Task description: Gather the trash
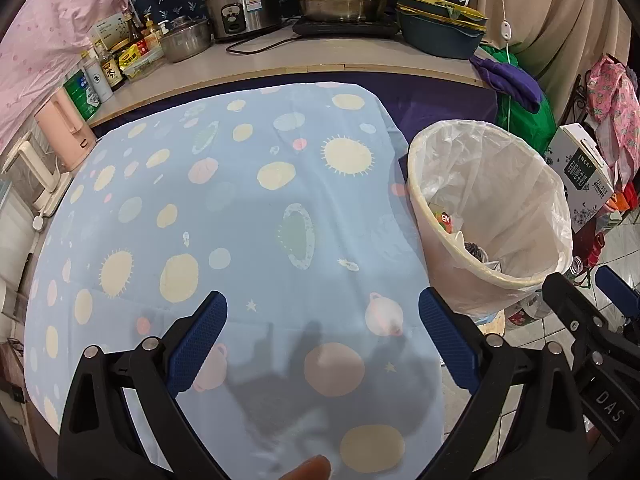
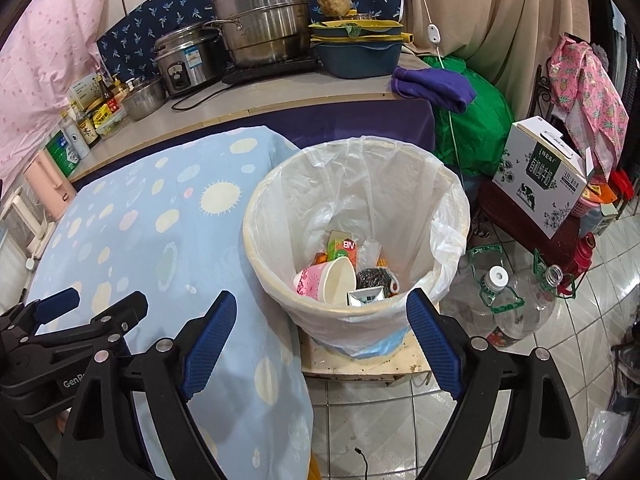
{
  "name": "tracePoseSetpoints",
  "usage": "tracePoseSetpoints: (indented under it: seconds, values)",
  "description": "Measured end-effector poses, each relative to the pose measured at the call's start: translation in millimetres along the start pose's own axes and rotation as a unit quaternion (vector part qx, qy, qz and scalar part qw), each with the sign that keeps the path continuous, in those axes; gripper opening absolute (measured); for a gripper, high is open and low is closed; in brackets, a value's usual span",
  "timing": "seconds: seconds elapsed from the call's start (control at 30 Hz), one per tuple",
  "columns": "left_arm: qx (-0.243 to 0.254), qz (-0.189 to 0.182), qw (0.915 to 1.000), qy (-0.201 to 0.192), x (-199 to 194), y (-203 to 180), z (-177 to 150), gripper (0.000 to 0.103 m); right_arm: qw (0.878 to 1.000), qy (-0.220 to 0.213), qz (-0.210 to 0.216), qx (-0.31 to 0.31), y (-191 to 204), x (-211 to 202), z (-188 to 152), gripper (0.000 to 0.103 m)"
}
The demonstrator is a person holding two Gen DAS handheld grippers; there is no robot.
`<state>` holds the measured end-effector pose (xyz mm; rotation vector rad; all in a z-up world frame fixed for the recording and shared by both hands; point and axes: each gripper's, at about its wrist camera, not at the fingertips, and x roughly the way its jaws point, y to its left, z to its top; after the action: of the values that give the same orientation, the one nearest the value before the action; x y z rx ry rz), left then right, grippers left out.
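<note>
1. Trash lies in the lined bin (image 2: 356, 224), which sits just ahead of the right gripper (image 2: 322, 322); the near rim of the bin falls between the two blue pads, a little beyond their tips.
2. Right gripper jaws are spread wide with nothing between them; below them is bare tiled floor (image 2: 372, 416) and the front edge of the low wooden stand (image 2: 360, 364) that carries the bin.
3. Left gripper (image 1: 323, 322) also has its jaws spread wide and empty, hovering over the blue patterned tablecloth (image 1: 240, 208); a fingertip (image 1: 308, 469) shows at the bottom edge of that view.
4. Ahead of the left jaws the cloth is bare all the way to its far edge, giving open room; the cloth's right edge drops off just outside the right-hand pad, and the bin stands beside that edge.
5. Inside the bin: a white paper cup (image 2: 340, 284) on its side, a pink flowered cup (image 2: 308, 282) touching it, a green and orange carton (image 2: 342, 249), a dark steel scourer (image 2: 370, 278), and a shiny silver pack (image 2: 364, 296) against the near wall.
6. To the right of the right jaws, two clear plastic bottles (image 2: 516, 300) lie on the floor near the stand.
7. Farther off, a counter (image 2: 280, 92) holds a rice cooker (image 2: 184, 64), a stacked steel pot (image 2: 262, 16) and blue basins (image 2: 358, 54).
</note>
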<state>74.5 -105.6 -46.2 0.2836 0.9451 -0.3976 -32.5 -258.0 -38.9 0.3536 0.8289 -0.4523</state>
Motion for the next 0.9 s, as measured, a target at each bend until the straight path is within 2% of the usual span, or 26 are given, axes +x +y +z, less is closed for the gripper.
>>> tracePoseSetpoints:
  seconds: [0.9]
  values:
    - [0.017, 0.002, 0.9999, 0.002, 0, -13, -7, 0.092, 1.0, 0.004, -0.009, 0.008, -9, 2, -5, 0.083]
